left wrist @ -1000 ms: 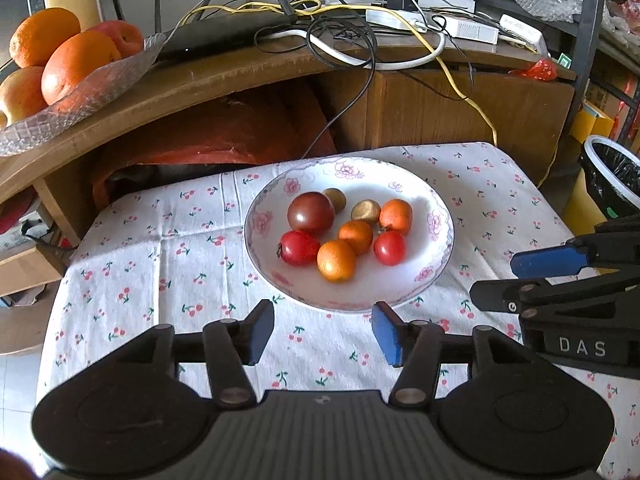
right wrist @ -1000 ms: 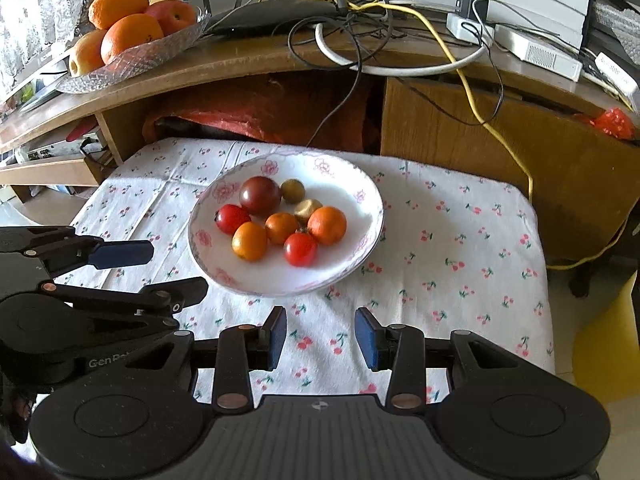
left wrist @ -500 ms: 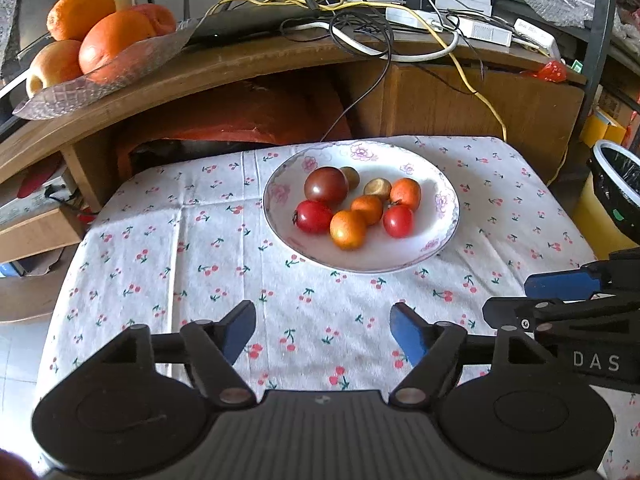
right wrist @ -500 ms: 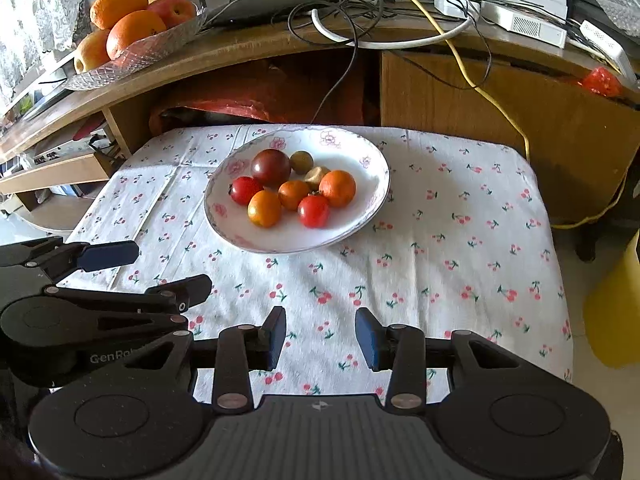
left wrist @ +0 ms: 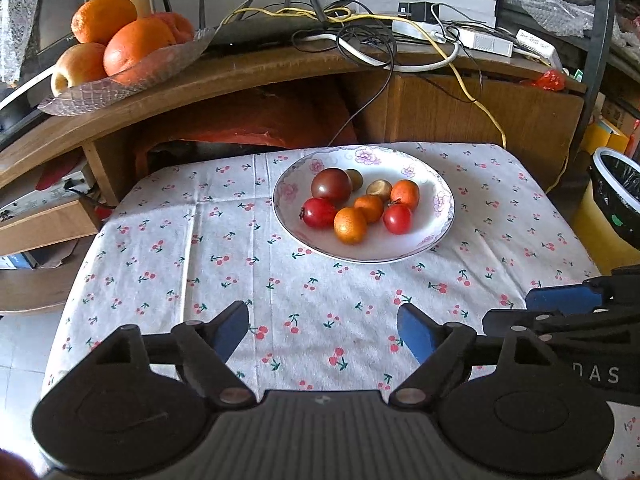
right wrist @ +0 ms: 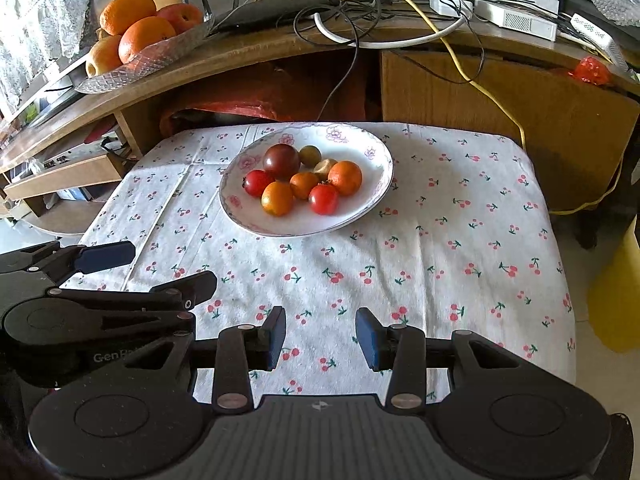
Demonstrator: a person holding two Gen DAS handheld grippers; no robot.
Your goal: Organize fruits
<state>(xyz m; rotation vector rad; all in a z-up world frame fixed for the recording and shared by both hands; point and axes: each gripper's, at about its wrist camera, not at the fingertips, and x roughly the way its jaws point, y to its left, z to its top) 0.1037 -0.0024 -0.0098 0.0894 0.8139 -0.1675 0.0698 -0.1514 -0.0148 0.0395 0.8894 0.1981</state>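
Observation:
A white flowered plate [left wrist: 442,204] [right wrist: 376,156] sits at the far middle of a cherry-print tablecloth. It holds several small fruits: a dark tomato [left wrist: 331,185] [right wrist: 281,161], red tomatoes [left wrist: 318,213] [right wrist: 323,199] and small oranges [left wrist: 350,225] [right wrist: 277,198]. My left gripper [left wrist: 323,330] hovers open over the cloth's near edge, nothing between its blue pads. My right gripper [right wrist: 321,336] is open too, empty, beside the left one. Both are well short of the plate.
A glass dish [left wrist: 120,80] [right wrist: 136,68] of big oranges and apples stands on the wooden shelf at back left. Cables and a router [left wrist: 276,32] crowd the shelf behind the plate. A bin with a black liner [left wrist: 618,196] stands at right. Floor drops off past the cloth's edges.
Both grippers have pulled back from the plate, which now looks smaller and farther. The left gripper's fingers have spread wider. The fruits have not moved.

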